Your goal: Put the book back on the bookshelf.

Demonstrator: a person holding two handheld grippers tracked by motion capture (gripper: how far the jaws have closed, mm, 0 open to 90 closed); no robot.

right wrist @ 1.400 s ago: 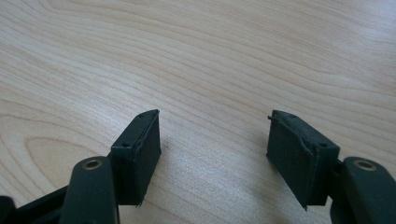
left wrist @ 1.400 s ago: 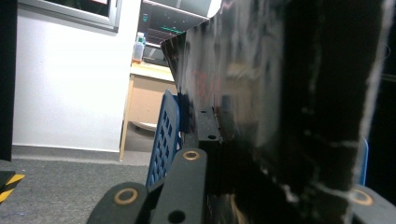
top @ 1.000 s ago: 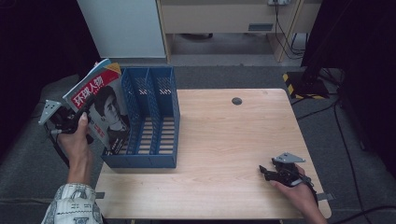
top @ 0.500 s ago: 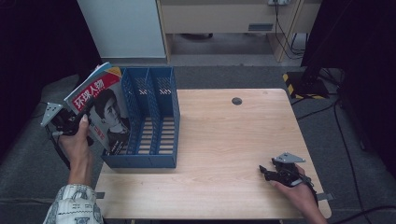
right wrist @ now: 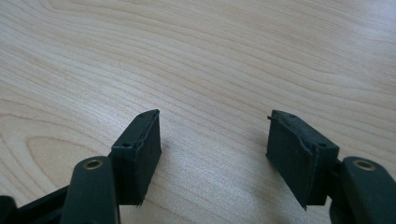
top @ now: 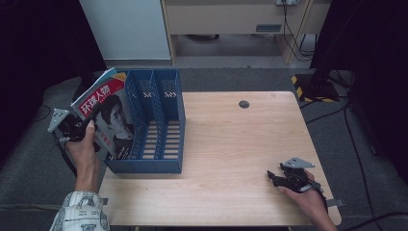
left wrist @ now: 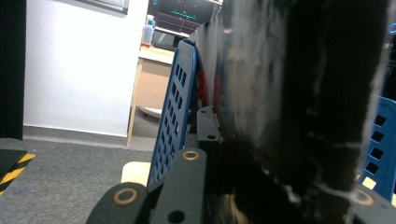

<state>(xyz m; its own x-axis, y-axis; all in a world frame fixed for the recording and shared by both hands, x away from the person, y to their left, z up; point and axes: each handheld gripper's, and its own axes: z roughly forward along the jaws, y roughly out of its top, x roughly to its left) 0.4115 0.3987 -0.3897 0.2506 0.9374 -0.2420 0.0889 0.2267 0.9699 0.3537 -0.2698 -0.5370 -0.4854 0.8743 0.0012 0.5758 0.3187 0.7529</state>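
Your left gripper (top: 77, 131) pinches the magazine (top: 108, 118) by its lower edge, held tilted just outside the blue rack (top: 159, 127) at the table's (top: 231, 159) left end — upright like that, it's ready to slip into a slot. Your right gripper (top: 281, 179) rests on the wood, jaws spread, empty — out of the way

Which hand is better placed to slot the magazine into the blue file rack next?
Left. The left gripper already clamps the magazine right beside the blue file rack. The right gripper rests open and empty on the table, far across from it.
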